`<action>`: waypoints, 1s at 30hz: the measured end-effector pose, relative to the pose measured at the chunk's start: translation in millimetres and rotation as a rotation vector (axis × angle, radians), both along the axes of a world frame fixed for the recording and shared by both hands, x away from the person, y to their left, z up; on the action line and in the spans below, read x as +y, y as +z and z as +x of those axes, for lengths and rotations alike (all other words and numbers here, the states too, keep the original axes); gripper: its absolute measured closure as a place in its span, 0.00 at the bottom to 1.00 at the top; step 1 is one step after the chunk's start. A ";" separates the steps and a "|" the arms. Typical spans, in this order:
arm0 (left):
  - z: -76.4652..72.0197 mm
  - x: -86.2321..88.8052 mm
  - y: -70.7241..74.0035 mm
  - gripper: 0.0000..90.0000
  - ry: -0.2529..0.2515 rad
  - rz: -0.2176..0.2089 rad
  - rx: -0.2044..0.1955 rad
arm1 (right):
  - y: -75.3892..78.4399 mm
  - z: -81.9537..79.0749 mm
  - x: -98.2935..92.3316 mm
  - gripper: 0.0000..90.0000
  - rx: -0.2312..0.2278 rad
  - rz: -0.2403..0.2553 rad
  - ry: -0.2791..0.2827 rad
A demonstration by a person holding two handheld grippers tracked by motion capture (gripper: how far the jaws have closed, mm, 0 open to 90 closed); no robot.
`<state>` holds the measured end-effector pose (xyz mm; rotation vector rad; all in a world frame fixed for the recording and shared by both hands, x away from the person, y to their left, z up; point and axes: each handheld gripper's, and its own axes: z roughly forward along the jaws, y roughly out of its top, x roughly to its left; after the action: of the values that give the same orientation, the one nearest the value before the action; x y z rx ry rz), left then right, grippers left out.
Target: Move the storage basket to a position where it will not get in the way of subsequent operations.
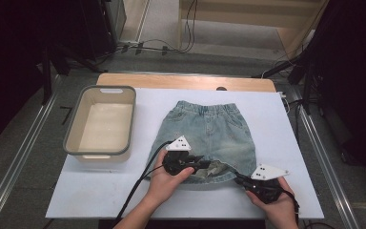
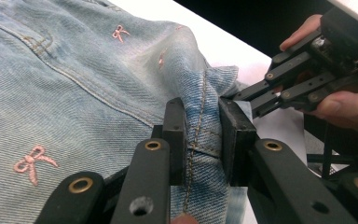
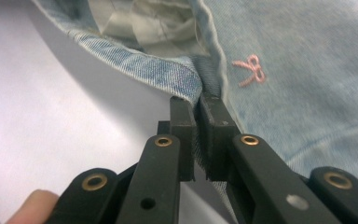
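Note:
Small light-blue denim shorts (image 1: 205, 126) with pink embroidered bows lie flat on a white sheet, waistband away from me. My left gripper (image 1: 206, 165) is at the middle of the near hem. Its jaws are shut on a raised fold of denim along a stitched seam (image 2: 200, 105). My right gripper (image 1: 238, 178) is at the near right leg opening, shut on the hem edge (image 3: 196, 100); the pale lining shows inside the lifted leg (image 3: 144, 23). From the left gripper view the right gripper (image 2: 242, 95) comes in at the right, its tips on the same bunched corner.
A white tub with a grey rim (image 1: 74, 125) stands empty at the left of the white sheet (image 1: 276, 138). The wooden table edge (image 1: 186, 81) runs along the back. Cables lie on the floor beyond, and dark stands flank both sides.

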<state>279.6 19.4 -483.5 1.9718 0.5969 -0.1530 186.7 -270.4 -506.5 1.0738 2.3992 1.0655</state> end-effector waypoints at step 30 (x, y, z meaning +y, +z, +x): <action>0.0 -1.6 -5.0 0.81 -0.011 -0.016 0.031 | -9.5 -17.7 -27.5 0.38 -0.075 -0.051 -0.144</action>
<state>279.6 17.8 -488.6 1.9608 0.6029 -0.1947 169.0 -297.9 -516.0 1.1491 2.2404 0.9735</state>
